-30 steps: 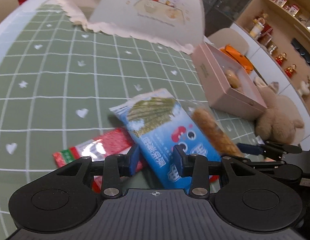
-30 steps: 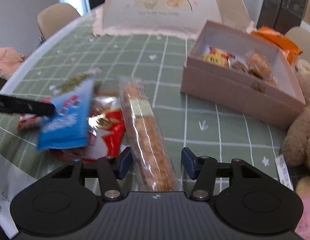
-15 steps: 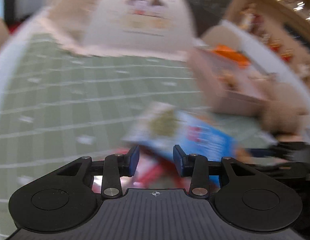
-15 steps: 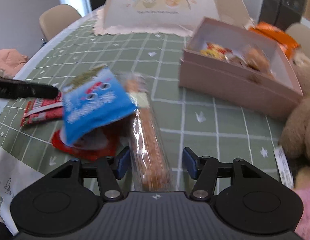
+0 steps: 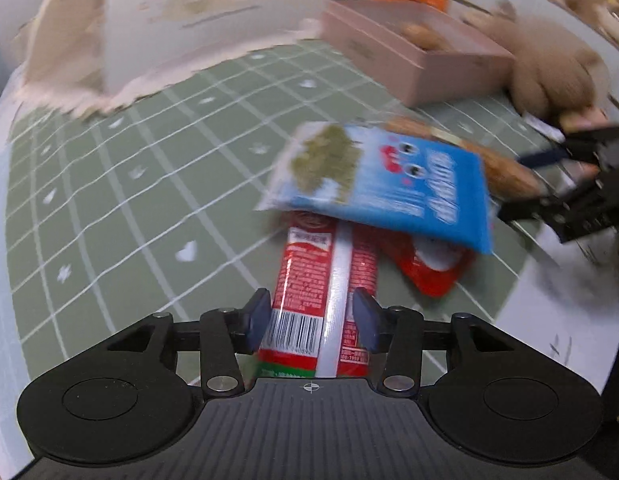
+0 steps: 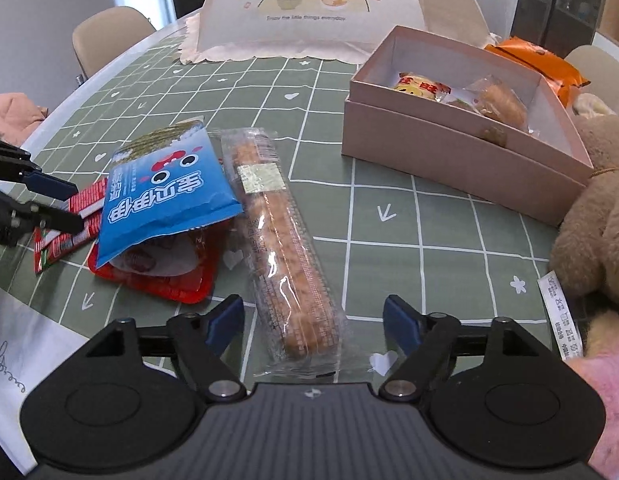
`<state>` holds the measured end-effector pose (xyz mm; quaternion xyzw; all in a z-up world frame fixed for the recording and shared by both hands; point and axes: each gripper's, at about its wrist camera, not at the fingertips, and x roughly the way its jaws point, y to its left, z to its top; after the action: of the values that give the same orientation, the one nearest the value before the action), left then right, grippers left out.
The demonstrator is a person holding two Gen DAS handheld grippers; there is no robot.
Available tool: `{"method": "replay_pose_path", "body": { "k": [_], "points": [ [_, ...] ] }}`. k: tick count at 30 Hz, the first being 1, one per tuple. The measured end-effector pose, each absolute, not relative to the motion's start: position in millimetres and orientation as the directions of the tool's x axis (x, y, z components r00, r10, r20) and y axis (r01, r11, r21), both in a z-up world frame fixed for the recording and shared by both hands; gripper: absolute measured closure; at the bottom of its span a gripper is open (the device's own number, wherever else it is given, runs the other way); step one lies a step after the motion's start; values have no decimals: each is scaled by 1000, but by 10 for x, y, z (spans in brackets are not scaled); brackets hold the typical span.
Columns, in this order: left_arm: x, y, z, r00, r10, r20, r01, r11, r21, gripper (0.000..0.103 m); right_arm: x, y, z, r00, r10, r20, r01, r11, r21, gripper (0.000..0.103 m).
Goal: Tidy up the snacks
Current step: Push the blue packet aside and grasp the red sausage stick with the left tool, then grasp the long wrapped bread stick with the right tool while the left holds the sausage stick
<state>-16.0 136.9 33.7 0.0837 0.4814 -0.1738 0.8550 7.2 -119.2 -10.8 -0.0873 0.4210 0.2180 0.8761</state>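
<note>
My left gripper (image 5: pixel 311 318) is open, its fingers on either side of a long red snack stick pack (image 5: pixel 323 288) lying on the green checked cloth. A blue seaweed snack bag (image 5: pixel 389 184) lies over a flat red packet (image 5: pixel 429 268). In the right wrist view my right gripper (image 6: pixel 313 320) is open wide around the near end of a long clear-wrapped biscuit bar (image 6: pixel 281 240). The blue bag (image 6: pixel 165 196), the red packet (image 6: pixel 157 276) and the left gripper (image 6: pixel 57 204) lie to its left. An open pink box (image 6: pixel 461 152) holds several snacks at the right.
A white mesh food cover (image 6: pixel 313 8) stands at the table's far side. A brown plush bear (image 6: pixel 593 224) sits at the right beside the box, an orange bag (image 6: pixel 537 64) behind it. White paper (image 6: pixel 17 344) lies at the near left edge.
The blue bag left my left gripper and now lies on the red packet. My left gripper swung over to straddle the red stick pack. My right gripper opened wider around the biscuit bar.
</note>
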Motion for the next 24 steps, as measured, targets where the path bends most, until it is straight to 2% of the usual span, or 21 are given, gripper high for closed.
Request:
{"method": "replay_pose_path", "body": {
  "k": [6,10,15,18,21,24],
  "points": [
    [-162,1074,299,489,-156,-858,427,901,80,51,57,-1164,-131,564,305,-767,-450,893,23,16],
    [-152,1008,229,457,-162,-875,417,908,49,37,51,-1149,-143,569,305,-764,-447,894,25,12],
    [-71,1123,250,452,-136,-882,293,956,2,39,55,-1134,-155,571,306,-762,-447,894,23,10],
    [-68,1205,271,462,-108,-880,147,988,-44,41,85,-1136,-139,556,310,-771,-456,889,28,10],
    [-127,1208,285,476,-113,-872,8,992,-124,43,193,-1159,-93,544,322,-775,-442,895,61,15],
    [-151,1071,293,476,-85,-875,-24,994,-109,43,388,-1105,-41,544,338,-768,-442,893,80,22]
  ]
}}
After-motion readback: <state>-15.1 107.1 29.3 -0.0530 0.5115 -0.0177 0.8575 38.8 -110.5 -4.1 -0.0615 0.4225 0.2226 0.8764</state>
